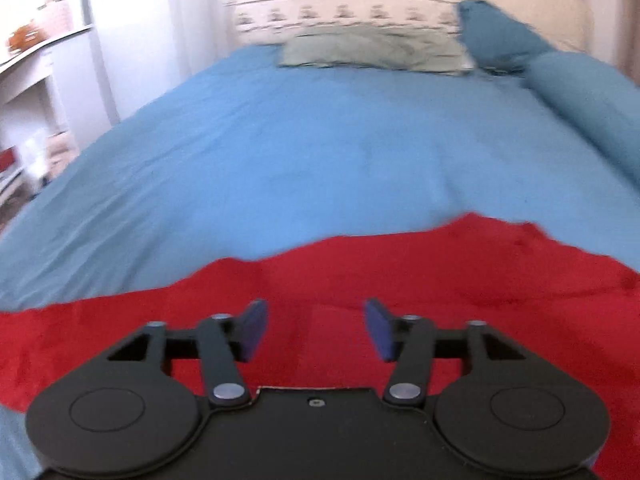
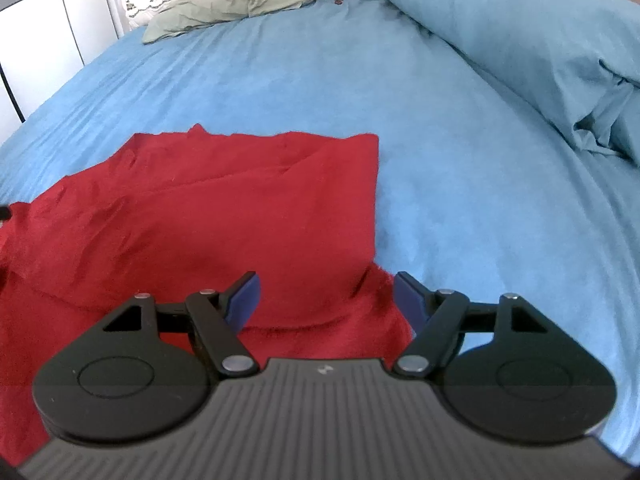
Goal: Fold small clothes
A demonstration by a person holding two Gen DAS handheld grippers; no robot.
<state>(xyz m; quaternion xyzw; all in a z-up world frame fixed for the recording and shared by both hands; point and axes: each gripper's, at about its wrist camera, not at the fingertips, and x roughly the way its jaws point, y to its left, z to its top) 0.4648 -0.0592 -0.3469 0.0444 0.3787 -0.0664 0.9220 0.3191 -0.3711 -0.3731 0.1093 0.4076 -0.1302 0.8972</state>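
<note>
Red garment [image 2: 224, 208] partly folded on blue bed [image 2: 460, 160], left gripper [image 1: 316, 328] parted and empty above it, right gripper [image 2: 326, 300] wide, empty, over its right edge

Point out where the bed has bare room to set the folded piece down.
Bare blue sheet lies between the red garment and the green pillow, and between its right edge and the bunched duvet. Crowded: the near left, under the garment, and the headboard end.
</note>
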